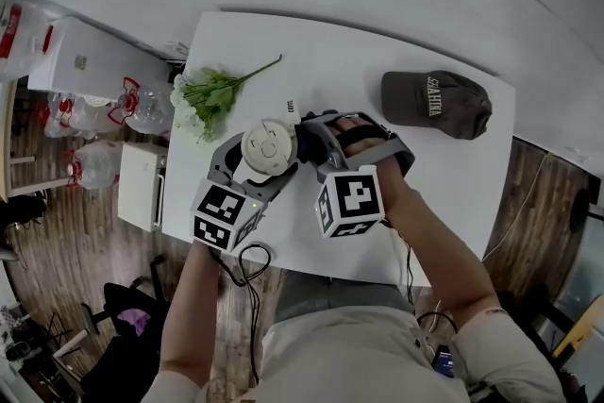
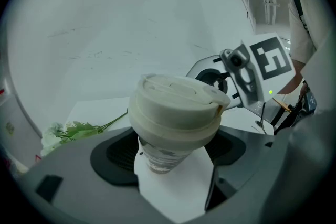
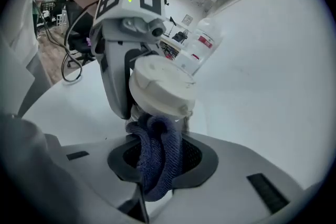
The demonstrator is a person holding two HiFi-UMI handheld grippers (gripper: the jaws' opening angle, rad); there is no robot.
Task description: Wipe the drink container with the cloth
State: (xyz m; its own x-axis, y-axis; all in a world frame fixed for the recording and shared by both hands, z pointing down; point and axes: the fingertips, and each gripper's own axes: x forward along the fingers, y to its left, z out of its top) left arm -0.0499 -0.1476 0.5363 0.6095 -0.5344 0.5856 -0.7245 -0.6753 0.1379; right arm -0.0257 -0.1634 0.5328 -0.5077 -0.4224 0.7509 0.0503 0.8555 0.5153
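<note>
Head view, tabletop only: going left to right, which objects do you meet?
Green leafy sprig with white flowers → drink cup with cream lid → dark grey baseball cap.

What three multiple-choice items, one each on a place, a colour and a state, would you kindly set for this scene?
1. Where on the table is the cap?
A) at the left edge
B) on the person's right side
C) under the drink container

2. What colour is the cloth?
A) dark blue
B) red
C) yellow

3. What state are the left tongs in?
A) open and empty
B) shut on the drink container
C) shut on the cloth

Answers:
1 B, the head view shows it to the right of both tongs.
2 A, blue knit fabric sits in the right tongs.
3 B, the container's body sits clamped between them.
</note>
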